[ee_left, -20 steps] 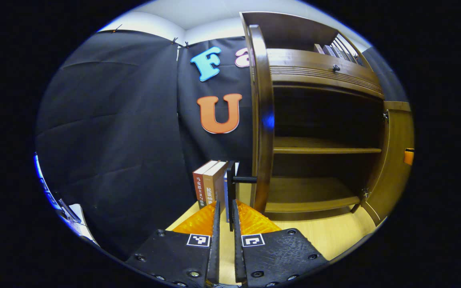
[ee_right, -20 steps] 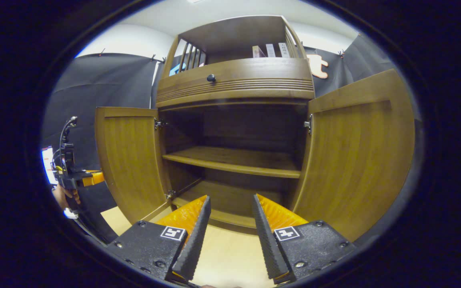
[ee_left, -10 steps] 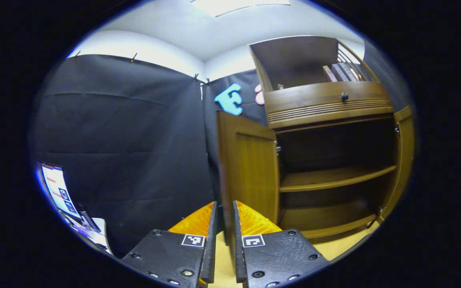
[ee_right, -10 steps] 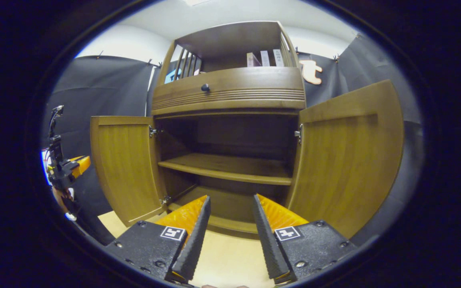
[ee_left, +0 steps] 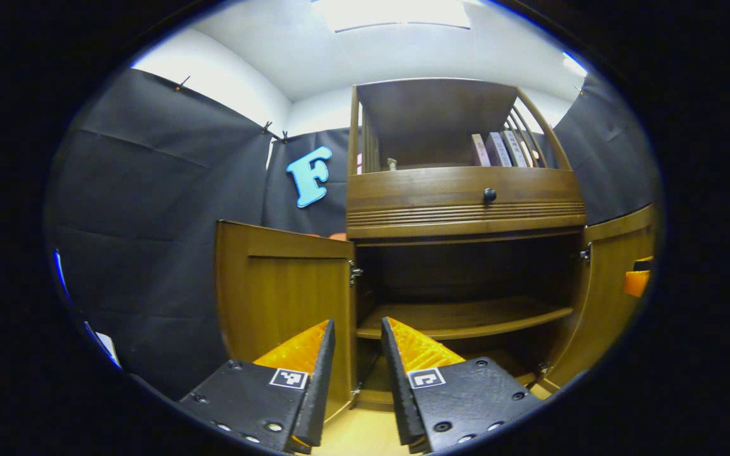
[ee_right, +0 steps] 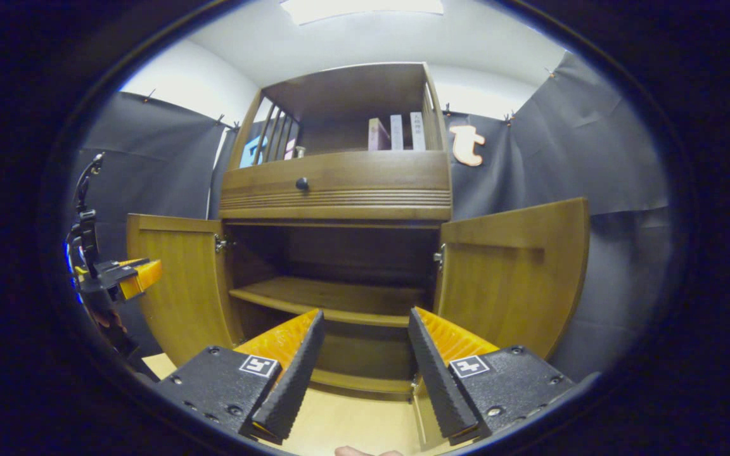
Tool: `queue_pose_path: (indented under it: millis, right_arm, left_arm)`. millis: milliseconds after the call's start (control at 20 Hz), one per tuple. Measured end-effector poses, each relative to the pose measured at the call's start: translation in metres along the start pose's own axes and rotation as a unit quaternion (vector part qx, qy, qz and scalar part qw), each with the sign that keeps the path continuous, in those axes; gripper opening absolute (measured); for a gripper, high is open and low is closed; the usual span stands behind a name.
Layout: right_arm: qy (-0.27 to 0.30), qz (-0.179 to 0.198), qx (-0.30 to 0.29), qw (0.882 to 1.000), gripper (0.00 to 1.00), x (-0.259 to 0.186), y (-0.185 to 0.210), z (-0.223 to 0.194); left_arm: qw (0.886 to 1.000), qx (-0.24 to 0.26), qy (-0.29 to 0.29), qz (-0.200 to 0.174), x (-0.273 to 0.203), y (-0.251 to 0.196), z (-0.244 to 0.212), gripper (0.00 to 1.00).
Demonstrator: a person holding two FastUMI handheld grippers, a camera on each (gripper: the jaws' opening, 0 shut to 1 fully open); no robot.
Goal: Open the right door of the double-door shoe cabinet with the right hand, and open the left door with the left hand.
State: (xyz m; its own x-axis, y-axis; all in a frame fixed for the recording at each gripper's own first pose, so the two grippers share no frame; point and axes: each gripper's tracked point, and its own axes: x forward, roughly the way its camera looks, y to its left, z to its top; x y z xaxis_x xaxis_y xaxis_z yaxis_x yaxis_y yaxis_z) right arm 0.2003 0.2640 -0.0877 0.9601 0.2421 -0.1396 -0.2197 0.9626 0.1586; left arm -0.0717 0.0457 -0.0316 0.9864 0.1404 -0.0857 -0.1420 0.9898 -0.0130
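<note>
Beneath a white ceiling (ee_right: 365, 38), pale wood floor (ee_right: 346, 421) before the open-doored shoe cabinet (ee_right: 339, 190).

Booth interior. Walls: black cloth (ee_right: 593, 152) hung by clips, creased, with white wall (ee_left: 225, 82) above it. Ceiling: white, one bright rectangular light panel (ee_left: 397, 12). Floor: pale wood (ee_right: 352, 421). Upper open shelf with slatted sides: a few upright books (ee_right: 397, 132) and a small object too small to tell. Below it: drawer front with dark round knob (ee_left: 490, 194).
</note>
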Motion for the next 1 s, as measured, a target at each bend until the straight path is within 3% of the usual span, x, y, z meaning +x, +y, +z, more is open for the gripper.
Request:
queue_pose_path:
  millis: [250, 650, 750, 800, 1000]
  right_arm:
    - [-0.030, -0.039, 0.002, 0.999, 0.93, 0.005, -0.018, 0.019]
    - [-0.059, -0.066, -0.005, 0.996, 0.95, 0.003, -0.023, 0.045]
    - [-0.062, -0.070, -0.005, 0.996, 0.93, 0.005, -0.024, 0.047]
    - [-0.062, -0.072, -0.005, 0.995, 0.94, 0.005, -0.023, 0.047]
    - [-0.058, -0.076, -0.008, 0.995, 0.96, 0.008, -0.021, 0.045]
  left_arm:
    - [0.998, 0.014, -0.016, -0.052, 0.021, -0.044, 0.016, 0.85]
    - [0.996, -0.012, -0.022, -0.088, 0.043, -0.064, 0.036, 0.99]
    - [0.996, -0.009, -0.023, -0.089, 0.047, -0.062, 0.037, 1.00]
    - [0.996, -0.006, -0.022, -0.089, 0.049, -0.063, 0.035, 0.93]
    - [0.996, 0.001, -0.019, -0.093, 0.052, -0.060, 0.036, 0.93]
